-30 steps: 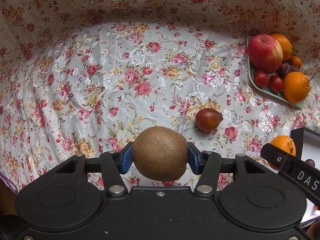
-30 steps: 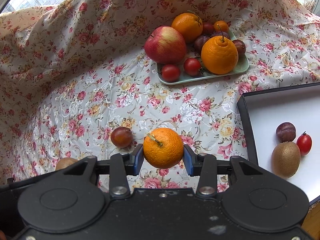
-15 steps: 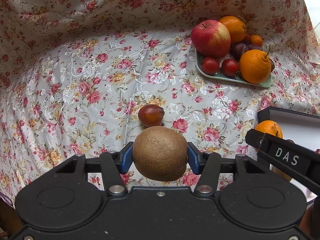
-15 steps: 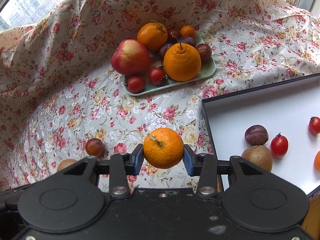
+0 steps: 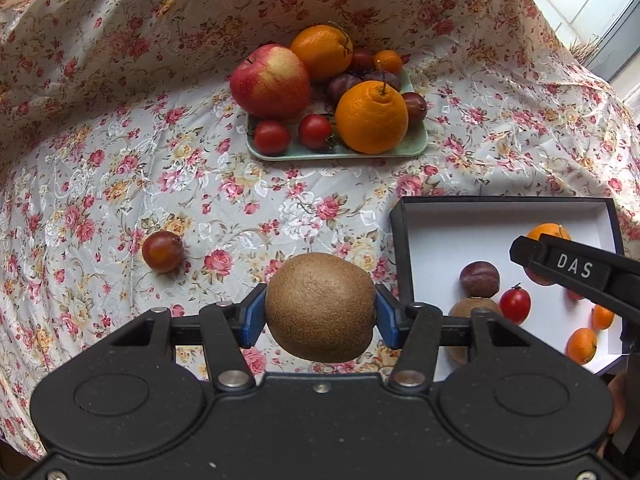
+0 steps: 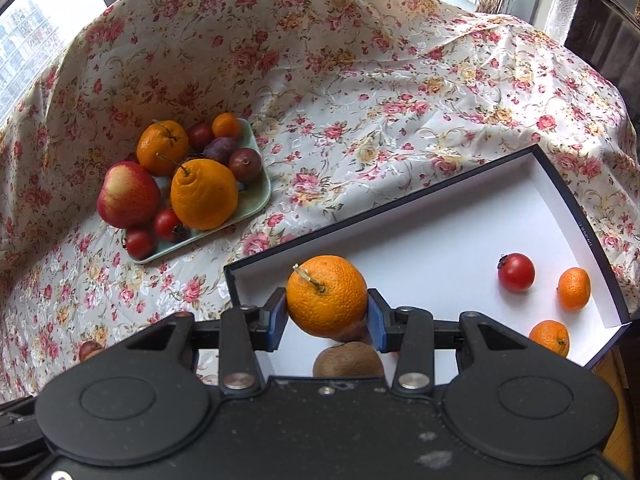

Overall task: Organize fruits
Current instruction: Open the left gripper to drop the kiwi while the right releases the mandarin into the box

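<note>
Both tongs are closed on fruit: the left gripper (image 5: 320, 307) is clamped on a brown kiwi (image 5: 320, 306), and the right gripper (image 6: 327, 312) is clamped on a small orange (image 6: 327, 295), with the blue pads pressed on both sides of each fruit.

A flowered cloth (image 5: 240, 200) is spread under everything. On it the black box with a white floor (image 6: 440, 248) is seen, and, further back, the green tray (image 5: 412, 142) loaded with an apple, oranges, plums and tomatoes.

The orange is held directly over the near left corner of the box, so it probably needs only to be lowered. The kiwi is held over the cloth, and the box lies to its right, just beside; the right hand is judged the nearer one.

Inside the box another kiwi (image 5: 460, 312), a plum, tomatoes and small mandarins are already placed. One plum (image 5: 163, 251) is left alone on the cloth, to the left of the kiwi.
</note>
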Tool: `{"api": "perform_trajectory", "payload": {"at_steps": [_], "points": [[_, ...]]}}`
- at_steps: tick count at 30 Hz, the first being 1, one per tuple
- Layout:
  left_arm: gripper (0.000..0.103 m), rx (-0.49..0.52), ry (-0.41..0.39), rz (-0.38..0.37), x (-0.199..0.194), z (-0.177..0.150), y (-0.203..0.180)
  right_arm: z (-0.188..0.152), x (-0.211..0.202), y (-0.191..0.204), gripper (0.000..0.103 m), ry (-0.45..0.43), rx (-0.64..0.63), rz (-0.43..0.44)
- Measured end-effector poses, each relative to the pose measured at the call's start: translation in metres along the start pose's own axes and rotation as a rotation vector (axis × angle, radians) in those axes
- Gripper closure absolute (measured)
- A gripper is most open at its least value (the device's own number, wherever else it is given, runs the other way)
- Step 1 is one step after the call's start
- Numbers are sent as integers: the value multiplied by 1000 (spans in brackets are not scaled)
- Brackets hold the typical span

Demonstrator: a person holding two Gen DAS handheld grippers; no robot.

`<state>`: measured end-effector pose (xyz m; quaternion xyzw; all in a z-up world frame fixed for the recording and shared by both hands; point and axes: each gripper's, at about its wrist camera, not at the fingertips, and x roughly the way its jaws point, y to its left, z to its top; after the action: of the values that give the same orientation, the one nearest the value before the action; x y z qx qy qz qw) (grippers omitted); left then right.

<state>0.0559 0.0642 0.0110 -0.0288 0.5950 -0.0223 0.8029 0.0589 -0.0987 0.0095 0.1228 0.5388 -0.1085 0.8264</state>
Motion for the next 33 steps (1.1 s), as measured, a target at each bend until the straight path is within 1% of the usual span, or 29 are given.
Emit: {"api": "perform_trajectory", "payload": {"at_steps": [7, 11, 15, 20, 24, 27, 28, 33], "points": [[44, 108, 24, -30, 10, -12, -58, 18, 0, -70, 60, -26, 146, -60], [44, 181, 39, -63, 13, -23, -94, 24, 1, -103, 60, -32, 213, -87], [44, 237, 52, -83, 19, -33, -122, 26, 4, -128, 60, -30, 251, -114], [44, 269, 72, -95, 27, -40, -147, 28, 5, -153, 60, -34, 298, -142], [44, 293, 76, -92, 32, -45, -159, 29, 6, -164, 60, -45, 307, -155], [45, 314, 60, -90, 31, -48, -166, 30, 6, -170, 60, -50, 318, -156], [47, 320, 55, -90, 31, -48, -168, 30, 6, -171, 60, -53, 324, -154], [48, 334, 29, -95, 27, -49, -172, 30, 3, -172, 59, -71, 321, -160]]}}
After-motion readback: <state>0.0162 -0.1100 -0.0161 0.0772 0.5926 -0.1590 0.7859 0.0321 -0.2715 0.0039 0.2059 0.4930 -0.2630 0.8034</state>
